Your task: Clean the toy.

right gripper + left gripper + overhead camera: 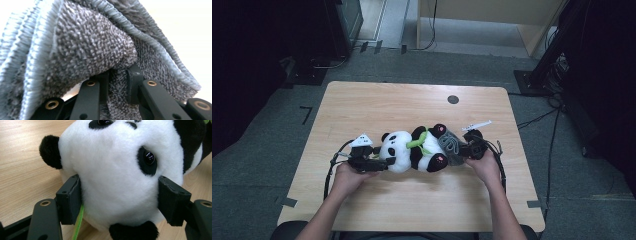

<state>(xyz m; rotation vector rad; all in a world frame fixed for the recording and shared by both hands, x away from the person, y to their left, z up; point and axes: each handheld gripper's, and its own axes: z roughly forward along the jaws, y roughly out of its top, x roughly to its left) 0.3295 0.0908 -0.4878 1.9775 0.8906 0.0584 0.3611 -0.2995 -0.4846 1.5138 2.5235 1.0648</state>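
High view: a plush panda [412, 150] lies on its side near the middle of the wooden desk [362, 105], head toward the person's left. A green band crosses its body. The left gripper [379, 163], held in the left hand [346, 175], meets the white head. The right gripper [462, 150], held in the right hand [484, 162], is at the opposite end, where a grey cloth [451, 145] lies against the panda's feet. A dark round grommet [453, 99] sits in the desk's far edge zone.

Left gripper view: the jaws are clamped on the panda's head [117, 177], one black pad pressing into the white fur on each side, below the eye patch. A green strand [78, 223] runs down beside the left pad. The desk surface shows behind the black ear.

Right gripper view: the jaws are drawn together on a fold of the grey terry cloth [95, 47], pinching it between the pads. The stitched hem [160, 47] curves over the top. The background is overexposed, so what lies behind the cloth cannot be told.
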